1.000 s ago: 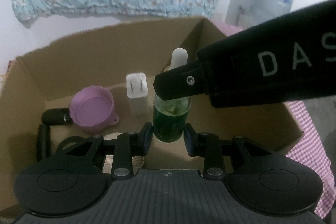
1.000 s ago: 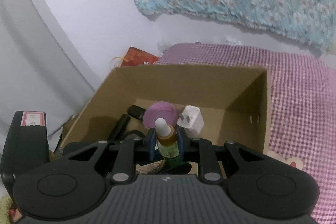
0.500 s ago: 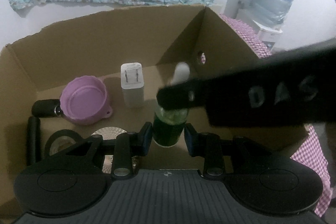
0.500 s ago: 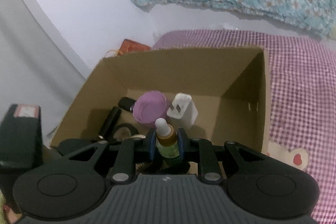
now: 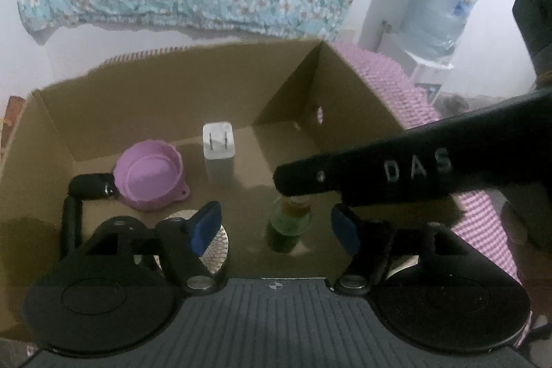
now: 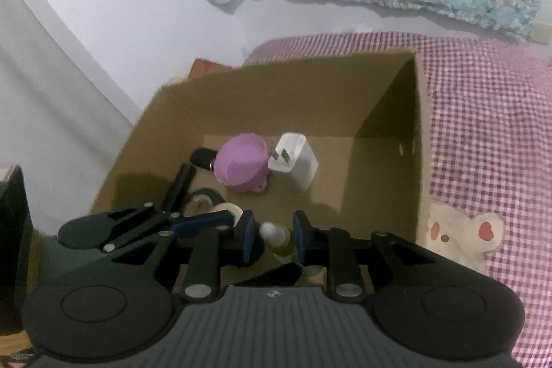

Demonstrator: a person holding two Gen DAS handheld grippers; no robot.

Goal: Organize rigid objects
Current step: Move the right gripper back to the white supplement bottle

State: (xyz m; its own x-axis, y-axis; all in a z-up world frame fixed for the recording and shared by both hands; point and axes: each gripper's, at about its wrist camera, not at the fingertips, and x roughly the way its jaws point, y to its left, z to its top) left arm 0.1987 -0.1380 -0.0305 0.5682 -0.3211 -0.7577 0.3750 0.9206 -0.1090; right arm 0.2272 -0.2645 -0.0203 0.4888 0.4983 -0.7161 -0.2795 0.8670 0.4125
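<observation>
Dropper bottle (image 5: 289,225), a small round glass vial with green liquid below an amber neck and a white rubber bulb on top, stands upright on the floor of a plain brown cardboard box (image 5: 165,106). Seen from the right wrist view, the bottle's neck (image 6: 276,235) sits between the blue pads of the right gripper (image 6: 274,238), whose fingers are closed in against it on both sides, gripping the bottle just under the bulb. From the left wrist view, the left gripper (image 5: 276,228) has its jaws spread wide, one blue pad (image 5: 206,225) well to the left of the bottle and the other to the right, neither touching the glass; the bottle stands midway in that gap, and the matte black body of the right gripper crosses above it from the right, covering the bulb. Ahead of the left gripper and slightly left, a smooth white rectangular charger plug (image 5: 218,150) stands with its two metal prongs facing forward. Farther left lies a lilac plastic lid (image 5: 149,176) with a scalloped rim, touching a black cylindrical handle (image 5: 90,190). Just behind the left pad sits a round metal disc (image 5: 212,245) with a fine mesh texture. Right of the box spreads a pink gingham cloth (image 6: 483,133).
</observation>
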